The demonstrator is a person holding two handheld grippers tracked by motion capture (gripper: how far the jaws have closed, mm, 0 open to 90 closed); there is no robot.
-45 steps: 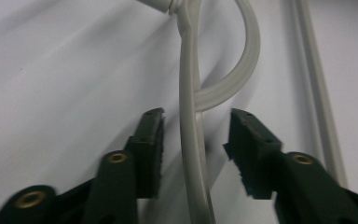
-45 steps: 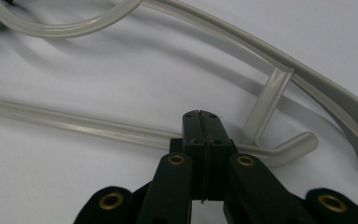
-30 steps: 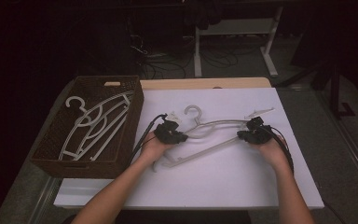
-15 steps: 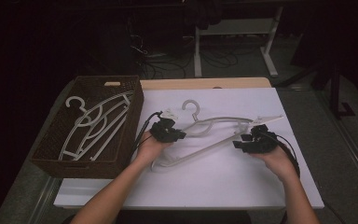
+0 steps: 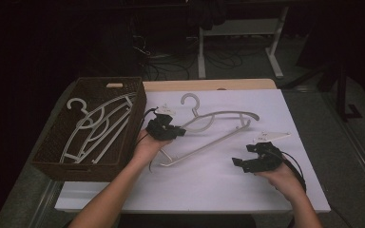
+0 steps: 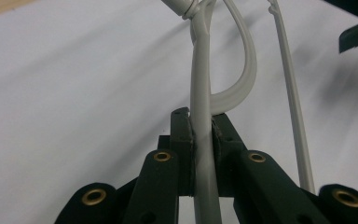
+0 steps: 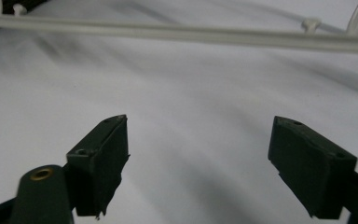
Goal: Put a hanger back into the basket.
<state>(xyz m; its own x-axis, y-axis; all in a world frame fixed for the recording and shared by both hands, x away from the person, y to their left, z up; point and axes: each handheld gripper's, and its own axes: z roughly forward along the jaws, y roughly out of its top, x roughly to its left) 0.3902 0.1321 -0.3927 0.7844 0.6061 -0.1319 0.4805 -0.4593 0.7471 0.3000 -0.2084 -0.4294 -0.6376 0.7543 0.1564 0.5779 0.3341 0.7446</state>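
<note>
From the high view I see my left gripper [image 5: 173, 131] closed on the white hanger [image 5: 218, 128], at the left part of its curved arm, not far below the hook. The left gripper view confirms this: the grey-white bar of the hanger [image 6: 204, 140] stands between the two black jaws, and both pads press on it from either side, so the jaws are almost fully together with only the bar between them. The hanger lies across the middle of the white sheet [image 5: 209, 190] that covers the table; its hook points to the far edge, and its long straight bar runs on a slant from near my left hand [image 5: 148, 145] toward the right end of the curved arm. My right gripper [image 5: 247, 160] is away from the hanger, nearer to me and to the right, and nothing is in it. Its jaws have just been opening, and in the right gripper view they stand wide apart above the bare sheet [image 7: 191, 140], while the straight bar of the hanger [image 7: 177, 31] passes across the top of that view, well apart from the tips. At the left side of the table stands a brown woven basket [image 5: 135, 102], just beside my left hand, and several more white hangers [image 5: 95, 126] lie inside it.
</note>
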